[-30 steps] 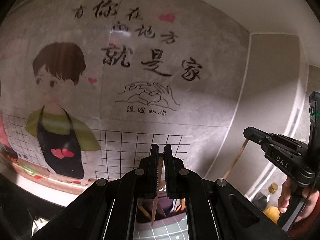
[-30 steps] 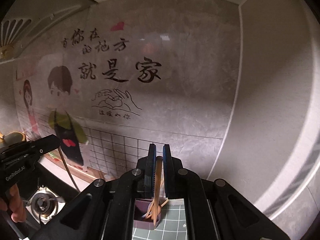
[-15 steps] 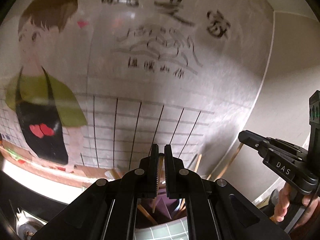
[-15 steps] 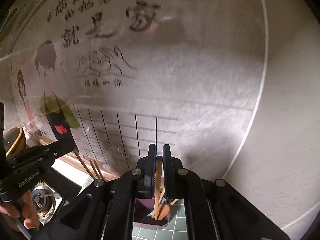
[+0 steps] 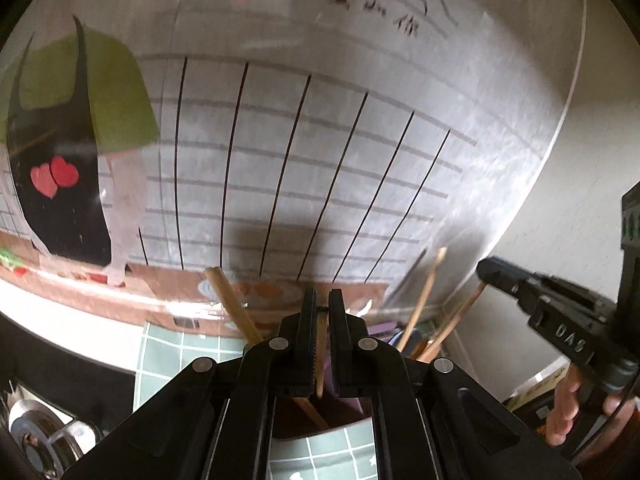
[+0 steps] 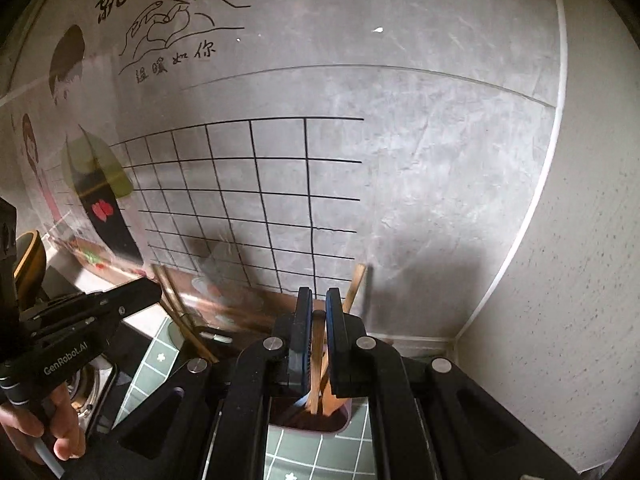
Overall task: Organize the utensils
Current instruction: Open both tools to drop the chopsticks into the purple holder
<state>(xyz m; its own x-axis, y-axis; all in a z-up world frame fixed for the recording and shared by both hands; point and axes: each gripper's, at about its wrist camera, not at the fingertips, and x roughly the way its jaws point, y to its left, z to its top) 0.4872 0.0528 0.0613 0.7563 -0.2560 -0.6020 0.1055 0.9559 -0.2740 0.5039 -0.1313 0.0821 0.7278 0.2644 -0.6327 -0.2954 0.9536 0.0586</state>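
Observation:
My left gripper (image 5: 322,304) is shut on a thin wooden chopstick (image 5: 320,364) whose lower end hangs over the purple utensil holder (image 5: 352,404). My right gripper (image 6: 319,304) is shut on another wooden chopstick (image 6: 316,368), its tip down inside the same purple holder (image 6: 308,426). Several wooden utensils (image 5: 420,304) stand in the holder and lean outward. Each gripper shows in the other's view, the right one (image 5: 560,320) to the right and the left one (image 6: 80,320) to the left.
The holder stands on a green grid mat (image 6: 304,456) in a wall corner. A decorated backsplash (image 5: 280,160) rises just behind. A gas burner (image 5: 32,436) lies to the left, bottles and boxes (image 5: 536,392) to the right.
Both grippers have tilted down and moved closer to the wall and the holder. The chopsticks have come lower over and into the holder.

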